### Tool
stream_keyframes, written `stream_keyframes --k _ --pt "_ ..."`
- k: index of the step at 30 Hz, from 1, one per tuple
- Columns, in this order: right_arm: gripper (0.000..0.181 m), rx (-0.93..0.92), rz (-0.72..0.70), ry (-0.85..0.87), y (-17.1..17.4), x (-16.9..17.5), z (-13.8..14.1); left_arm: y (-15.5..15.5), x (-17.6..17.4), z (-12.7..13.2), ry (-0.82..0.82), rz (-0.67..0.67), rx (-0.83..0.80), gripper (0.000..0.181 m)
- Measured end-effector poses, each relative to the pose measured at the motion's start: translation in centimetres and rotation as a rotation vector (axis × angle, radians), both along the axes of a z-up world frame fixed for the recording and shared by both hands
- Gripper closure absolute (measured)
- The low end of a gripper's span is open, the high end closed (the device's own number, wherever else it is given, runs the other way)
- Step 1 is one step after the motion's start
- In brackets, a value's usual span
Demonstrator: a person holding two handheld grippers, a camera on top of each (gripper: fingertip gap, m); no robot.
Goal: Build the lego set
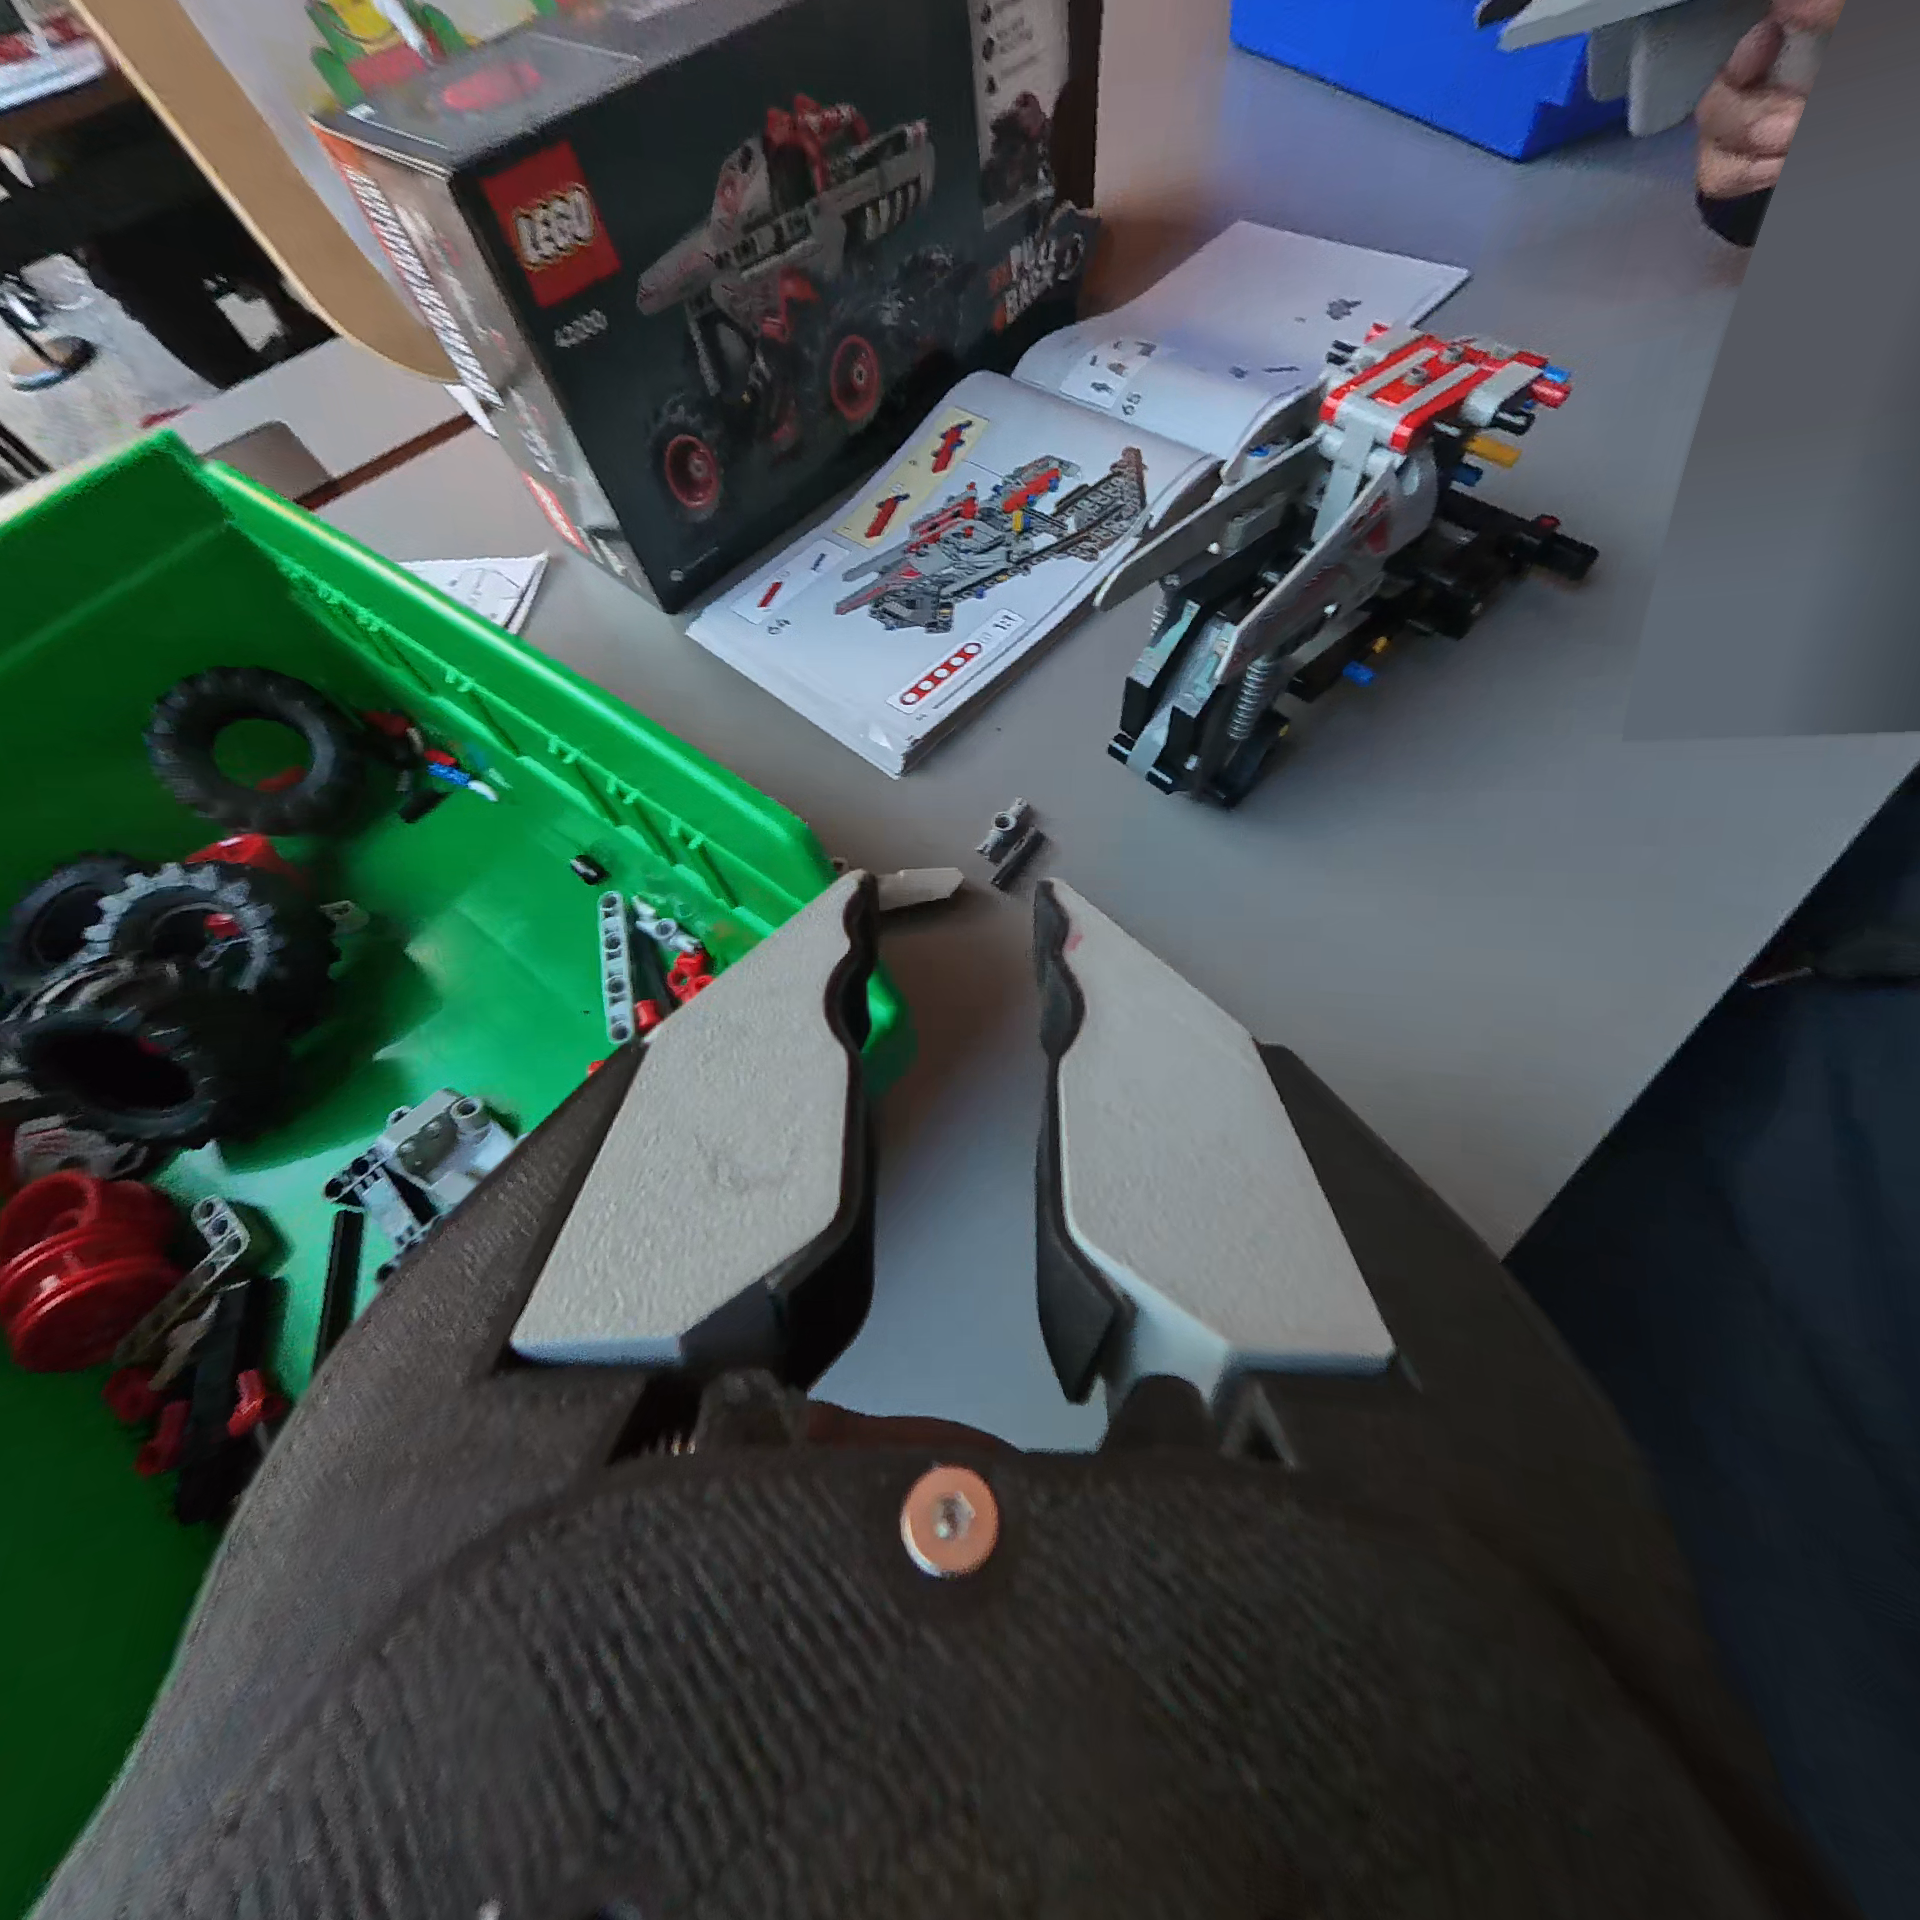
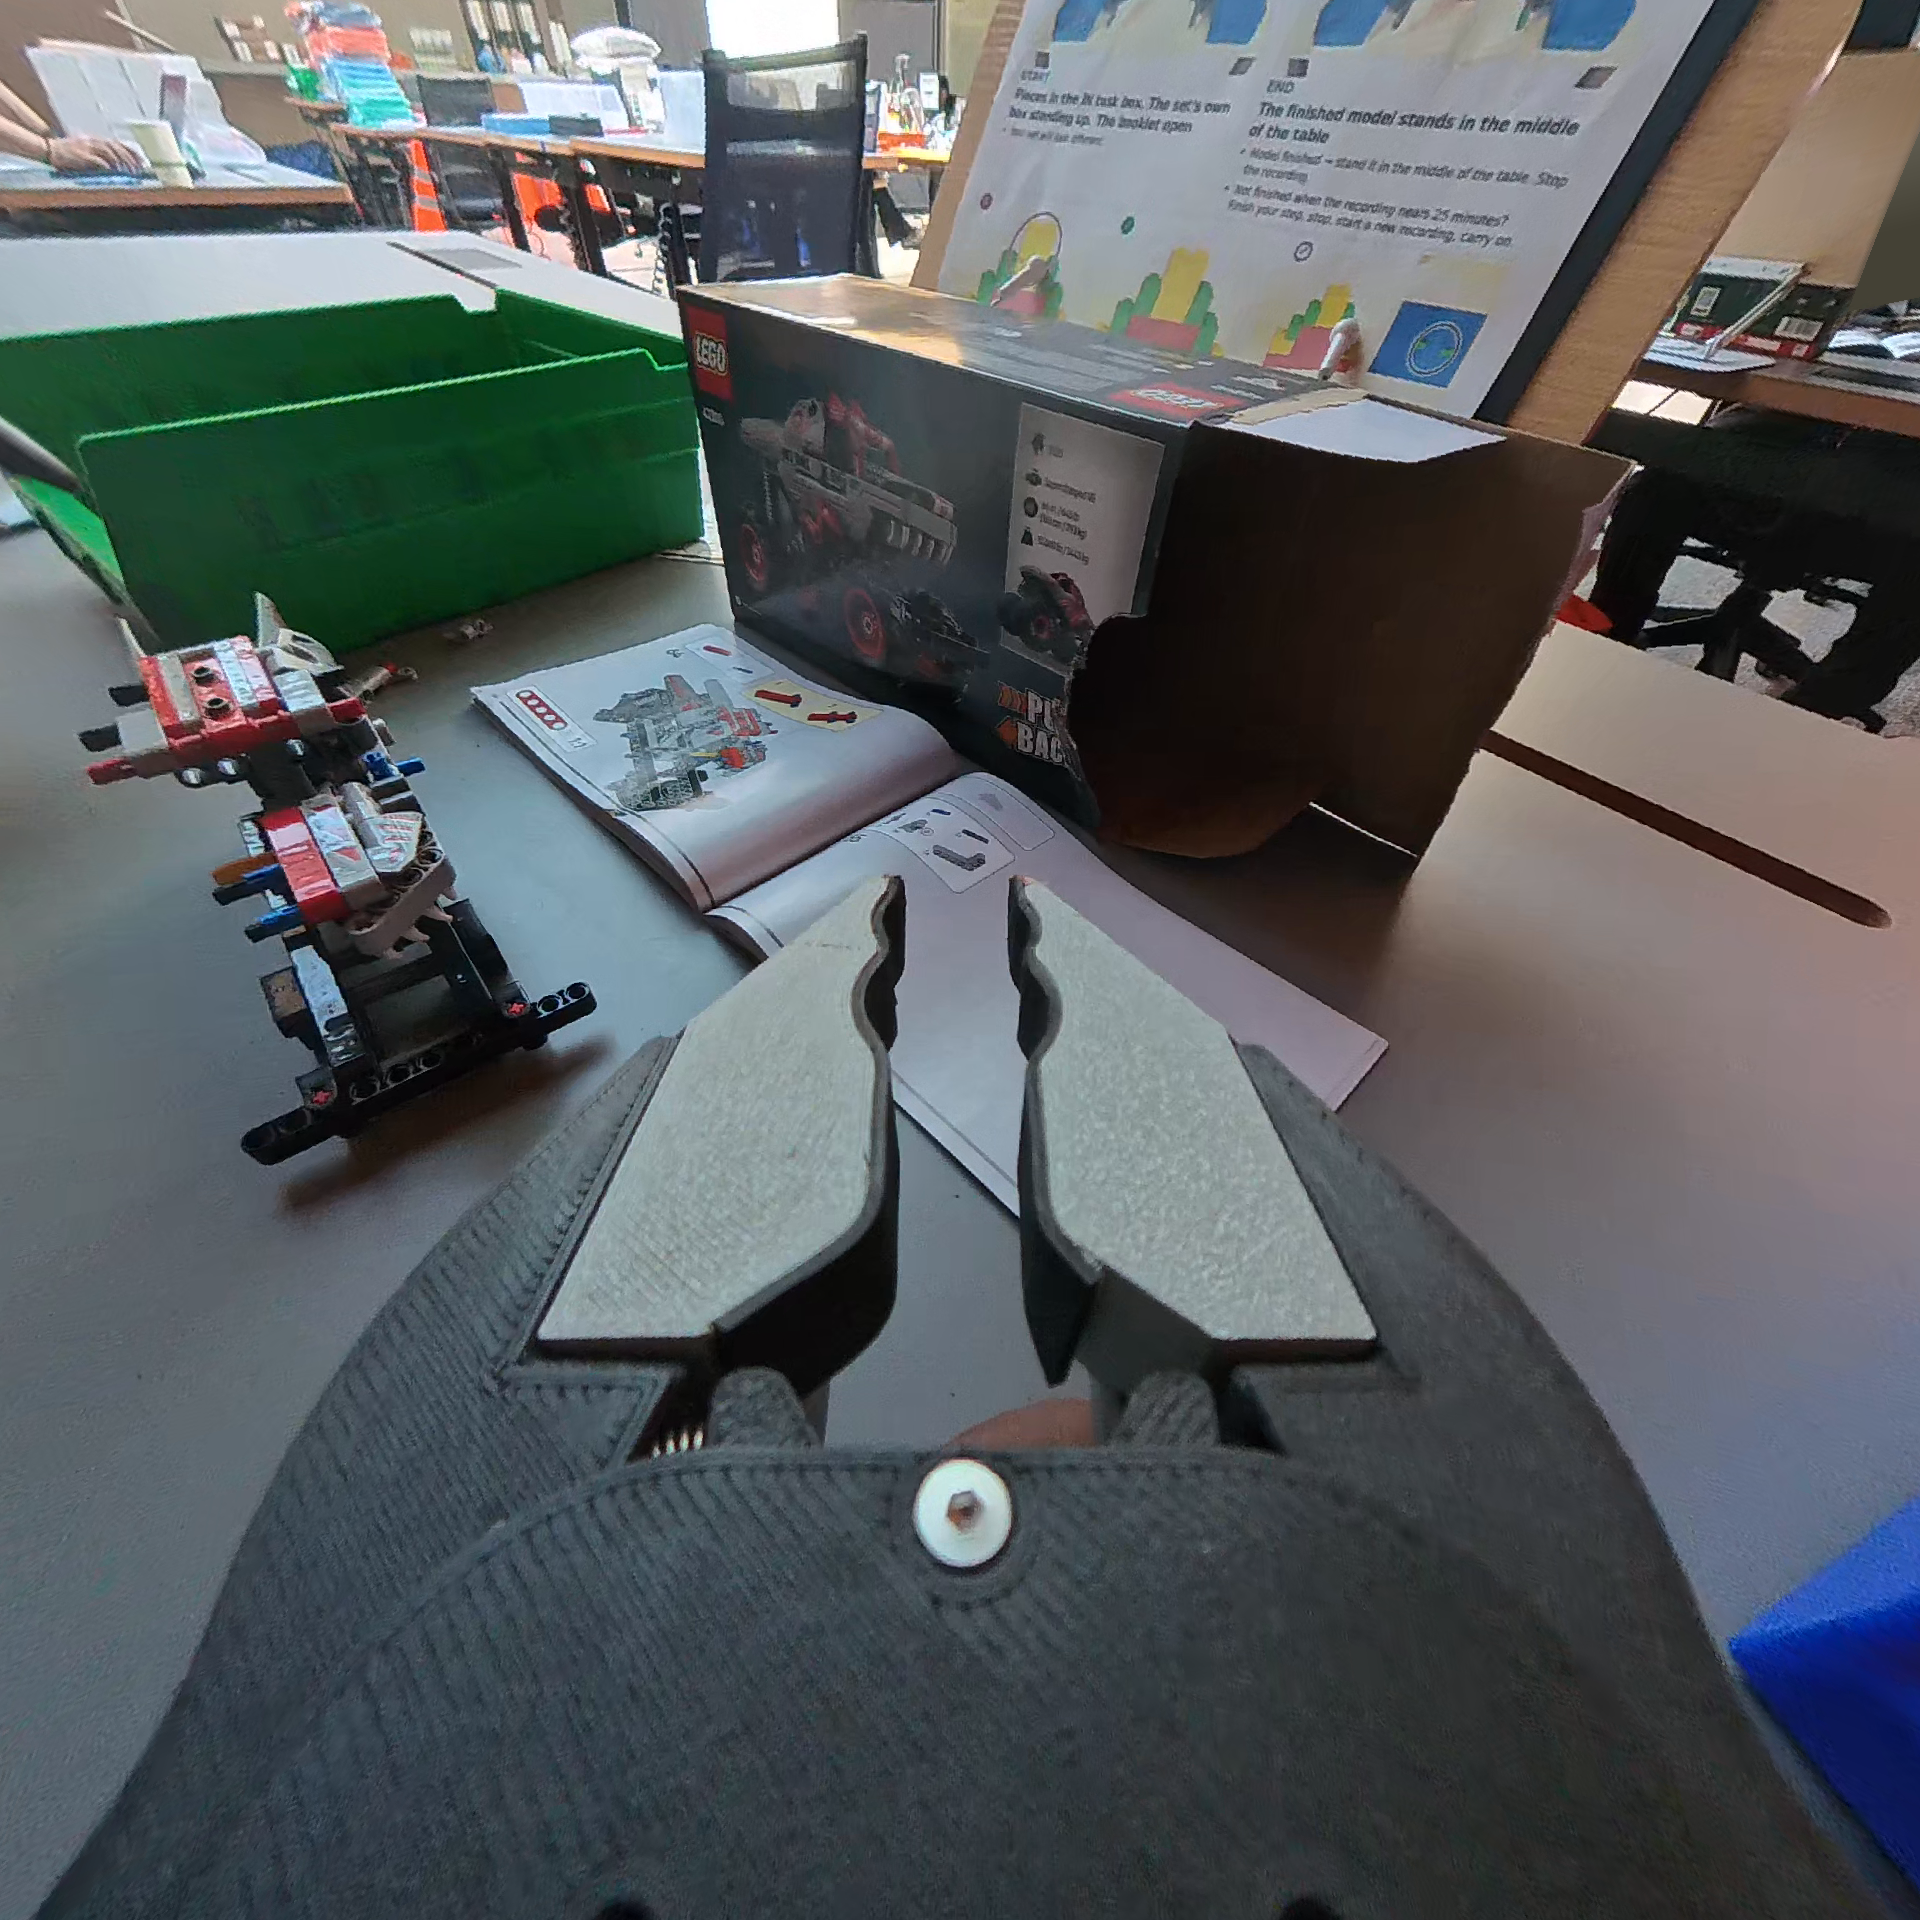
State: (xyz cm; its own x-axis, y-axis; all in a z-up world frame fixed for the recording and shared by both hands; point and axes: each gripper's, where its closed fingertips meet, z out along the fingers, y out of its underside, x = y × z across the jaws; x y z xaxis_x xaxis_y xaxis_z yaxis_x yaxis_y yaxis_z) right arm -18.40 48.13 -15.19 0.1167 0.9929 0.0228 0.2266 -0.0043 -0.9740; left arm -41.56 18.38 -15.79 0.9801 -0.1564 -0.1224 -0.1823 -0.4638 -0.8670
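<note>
The part-built red, grey and black truck model (image 1: 1351, 540) stands on the grey table, right of the open instruction booklet (image 1: 997, 540). It also shows at the left of the right wrist view (image 2: 332, 873). My left gripper (image 1: 951, 904) is open and empty, hovering at the corner of the green parts bin (image 1: 520, 727), just short of small dark pins (image 1: 1013, 842) and a grey piece (image 1: 920, 886) on the table. My right gripper (image 2: 956, 899) is open and empty above the booklet's near page (image 2: 1143, 987).
The bin holds black tyres (image 1: 249, 748), red wheel hubs (image 1: 83, 1278) and several small parts. The set's box (image 2: 987, 540) stands behind the booklet, with a leaning poster board (image 2: 1299, 187) behind it. A blue block (image 2: 1849, 1704) lies near right. The table edge (image 1: 1714, 987) runs at the right. My hands' fingertips stand some 40 cm from each other. The grey piece (image 1: 920, 886) is closer to my left gripper, around 10 cm from its tips; the right tips are 35 cm off.
</note>
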Motion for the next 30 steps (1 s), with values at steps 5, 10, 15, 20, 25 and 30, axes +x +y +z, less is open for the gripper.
stream_keyframes --k 5,10,15,20,25,30 --pt "0.165 -0.004 0.002 0.010 -0.1 0.0 0.1 -1.1 -1.9 1.9 -0.002 0.085 0.071 0.154" --pt "0.165 -0.007 -0.013 0.012 0.1 0.0 0.0 -1.9 -3.1 1.8 0.015 0.138 0.082 0.156" --pt "0.165 -0.017 -0.023 0.016 0.4 0.0 0.0 -2.0 -3.6 2.1 0.011 0.147 0.088 0.156" --pt "0.165 -0.021 -0.029 0.023 0.5 0.1 0.0 -1.6 -4.0 2.7 -0.014 0.155 0.118 0.156" --pt "0.164 -0.018 -0.018 0.020 0.2 0.0 0.0 -1.2 -3.9 2.7 -0.009 0.154 0.129 0.155" --pt "0.163 -0.014 -0.010 0.019 -0.1 0.0 0.1 -0.4 -3.9 3.3 0.011 0.151 0.163 0.155"
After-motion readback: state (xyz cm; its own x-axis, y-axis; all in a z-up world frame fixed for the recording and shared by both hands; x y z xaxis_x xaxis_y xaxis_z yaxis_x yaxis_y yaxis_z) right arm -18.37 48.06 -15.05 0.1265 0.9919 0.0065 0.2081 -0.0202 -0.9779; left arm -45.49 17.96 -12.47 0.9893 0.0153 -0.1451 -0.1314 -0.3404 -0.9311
